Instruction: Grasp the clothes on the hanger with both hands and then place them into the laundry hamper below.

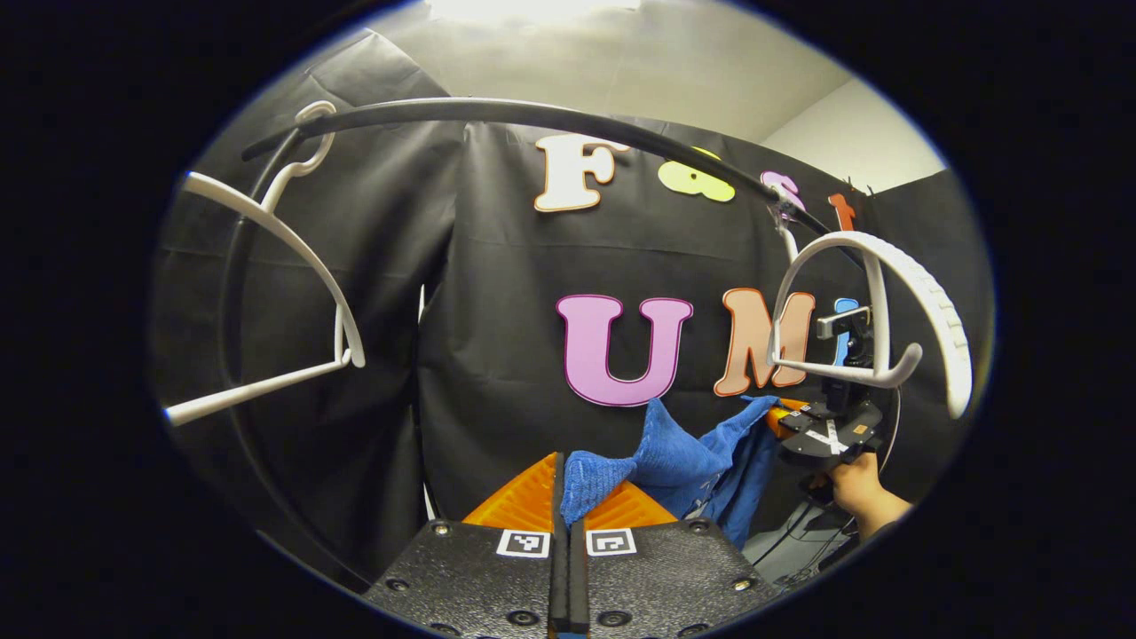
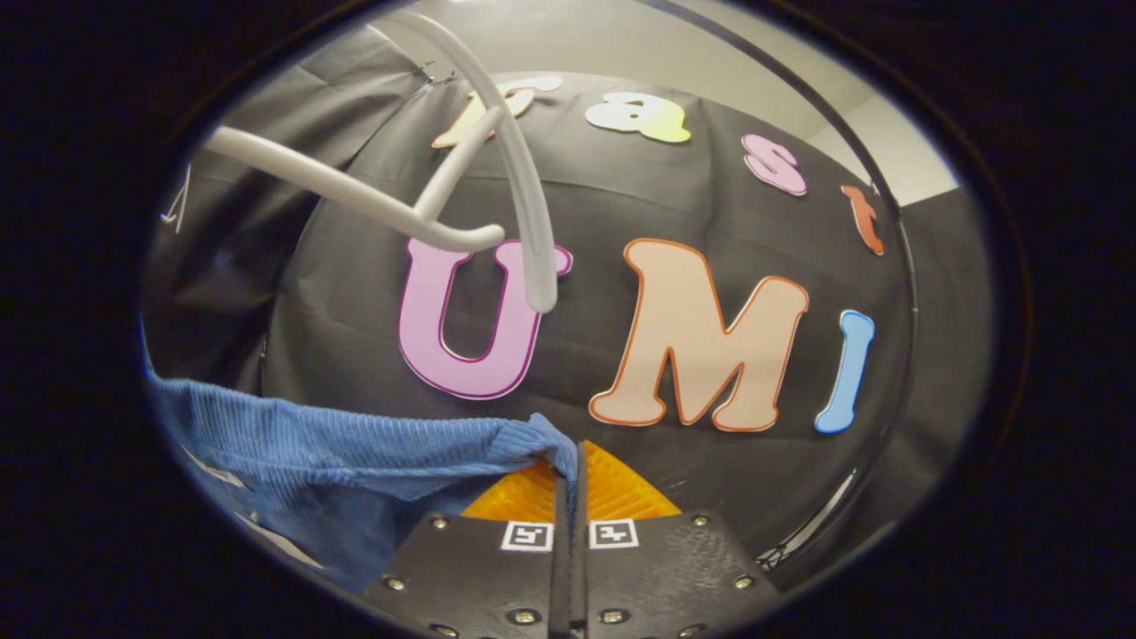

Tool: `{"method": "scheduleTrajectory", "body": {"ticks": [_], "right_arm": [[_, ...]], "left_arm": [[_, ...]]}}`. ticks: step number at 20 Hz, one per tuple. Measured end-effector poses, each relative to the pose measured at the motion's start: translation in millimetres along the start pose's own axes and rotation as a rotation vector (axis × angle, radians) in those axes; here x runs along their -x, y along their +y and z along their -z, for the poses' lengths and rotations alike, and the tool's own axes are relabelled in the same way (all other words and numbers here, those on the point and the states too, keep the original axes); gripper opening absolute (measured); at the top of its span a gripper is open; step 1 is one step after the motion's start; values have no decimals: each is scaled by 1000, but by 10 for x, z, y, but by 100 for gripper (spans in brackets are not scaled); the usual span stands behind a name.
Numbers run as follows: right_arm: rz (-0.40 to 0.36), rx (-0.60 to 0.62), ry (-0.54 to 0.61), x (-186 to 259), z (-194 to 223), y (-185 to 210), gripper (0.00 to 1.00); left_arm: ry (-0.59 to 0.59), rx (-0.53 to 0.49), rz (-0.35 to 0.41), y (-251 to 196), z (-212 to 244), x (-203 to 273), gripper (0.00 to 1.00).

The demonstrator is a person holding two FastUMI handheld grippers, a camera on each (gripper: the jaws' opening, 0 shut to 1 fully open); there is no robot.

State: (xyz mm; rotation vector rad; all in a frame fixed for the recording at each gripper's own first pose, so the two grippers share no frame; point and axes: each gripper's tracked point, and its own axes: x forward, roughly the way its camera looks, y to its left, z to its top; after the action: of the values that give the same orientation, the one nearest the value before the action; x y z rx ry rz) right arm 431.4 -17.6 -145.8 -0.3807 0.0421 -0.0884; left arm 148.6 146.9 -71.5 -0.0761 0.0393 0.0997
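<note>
Left hand-held gripper (image 1: 565,497) pinched closed; right hand-held gripper (image 2: 572,484) likewise, a hand (image 1: 856,488) beneath it.

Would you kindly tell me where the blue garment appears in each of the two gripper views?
Left gripper view: the blue garment sits low, right of centre, pinched at this gripper's fingers and stretching right to the other gripper.
Right gripper view: it spans the lower left, running in to this gripper's fingers.
Shared landmark: the white hanger above it.
</note>
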Motion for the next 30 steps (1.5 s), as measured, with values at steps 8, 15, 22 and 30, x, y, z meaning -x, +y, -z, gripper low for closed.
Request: {"method": "scheduleTrajectory", "body": {"ticks": [8, 15, 22, 30], "right_arm": [[1, -141, 15, 704, -369, -251, 1], [-70, -210, 58, 1243, -451, -236, 1], [-169, -248, 49, 1681, -540, -36, 1], [-243, -311, 61, 2012, -559, 207, 0]], "left_arm": [[-41, 13, 23, -116, -176, 378, 1], [-48, 33, 28, -279, -210, 599, 0], [-58, 43, 73, -742, -147, 613, 1], [-39, 53, 109, -1226, 69, 496, 1]]}}
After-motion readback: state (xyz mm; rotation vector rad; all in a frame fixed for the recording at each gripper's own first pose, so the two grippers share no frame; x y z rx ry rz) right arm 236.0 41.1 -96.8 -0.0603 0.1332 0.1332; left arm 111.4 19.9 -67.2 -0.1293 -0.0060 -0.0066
